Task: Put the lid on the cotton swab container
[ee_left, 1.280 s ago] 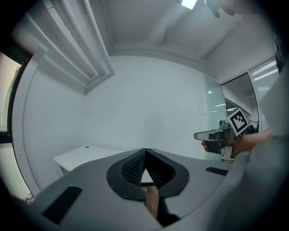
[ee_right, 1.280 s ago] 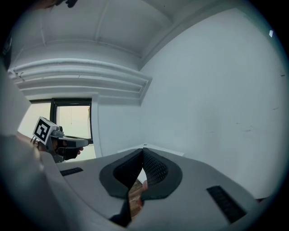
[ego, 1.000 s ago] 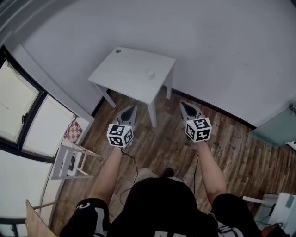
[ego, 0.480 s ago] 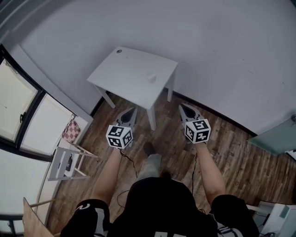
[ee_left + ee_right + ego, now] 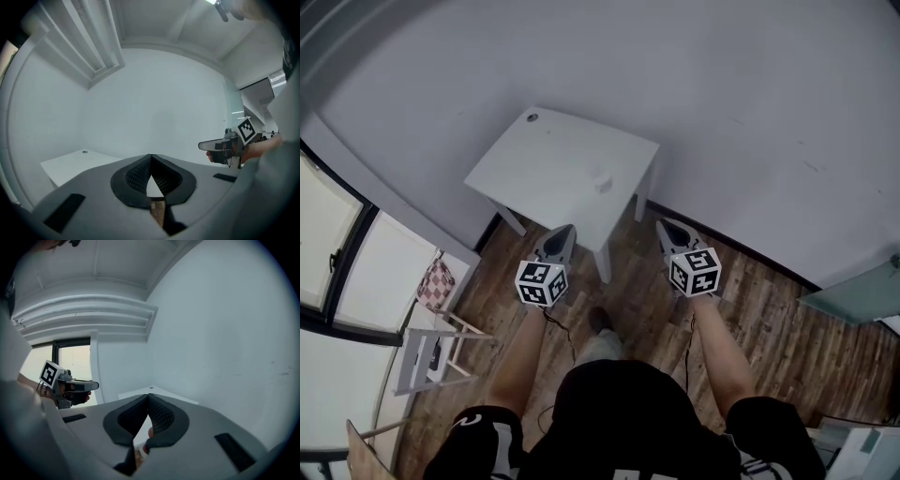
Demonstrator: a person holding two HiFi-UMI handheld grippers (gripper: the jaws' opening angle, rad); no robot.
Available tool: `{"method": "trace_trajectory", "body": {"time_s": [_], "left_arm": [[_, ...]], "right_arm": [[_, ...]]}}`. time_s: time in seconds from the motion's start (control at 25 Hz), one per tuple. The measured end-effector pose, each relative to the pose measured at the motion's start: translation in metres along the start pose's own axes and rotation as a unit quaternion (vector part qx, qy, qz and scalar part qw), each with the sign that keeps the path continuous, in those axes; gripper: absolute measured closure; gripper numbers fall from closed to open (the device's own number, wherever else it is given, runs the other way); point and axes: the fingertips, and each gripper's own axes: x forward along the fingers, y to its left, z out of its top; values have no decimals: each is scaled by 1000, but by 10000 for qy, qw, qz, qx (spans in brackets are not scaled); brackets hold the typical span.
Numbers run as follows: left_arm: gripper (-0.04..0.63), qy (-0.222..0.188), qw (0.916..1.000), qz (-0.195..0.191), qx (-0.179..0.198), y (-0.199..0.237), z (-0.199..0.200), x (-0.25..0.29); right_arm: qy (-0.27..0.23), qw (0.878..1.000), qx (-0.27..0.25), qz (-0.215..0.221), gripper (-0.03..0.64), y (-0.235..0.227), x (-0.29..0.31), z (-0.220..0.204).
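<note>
A small pale container (image 5: 603, 180) stands on the white table (image 5: 548, 164), near its right front part. A small round thing (image 5: 532, 117) lies at the table's far corner; I cannot tell whether it is the lid. My left gripper (image 5: 566, 230) is shut and empty, its tip just short of the table's front edge. My right gripper (image 5: 662, 225) is shut and empty too, beside the table's right front leg. In the left gripper view the jaws (image 5: 151, 157) meet, with the table (image 5: 70, 165) beyond. The right gripper view shows its jaws (image 5: 148, 397) closed.
The white wall (image 5: 722, 103) rises behind the table. At the left are windows (image 5: 337, 253) and a folding stool (image 5: 427, 347) with a checkered bag (image 5: 438, 282). A glass panel (image 5: 853, 277) stands at the right. The floor (image 5: 769, 309) is wooden boards.
The person has stepped forward, and both grippers have come closer to the table's front edge. Both stay shut.
</note>
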Motion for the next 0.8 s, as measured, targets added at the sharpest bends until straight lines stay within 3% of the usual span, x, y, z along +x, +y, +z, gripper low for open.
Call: {"method": "trace_trajectory", "body": {"time_s": [0.4,0.8], "left_arm": [[569,182,9997,-180,-14,60,6,78],[569,324,9986,-425,-64,109,-8,118]], "right_arm": [[149,9998,37,93,603,-32,97,12],[376,9993,78,-23,604,-43,167,6]]}}
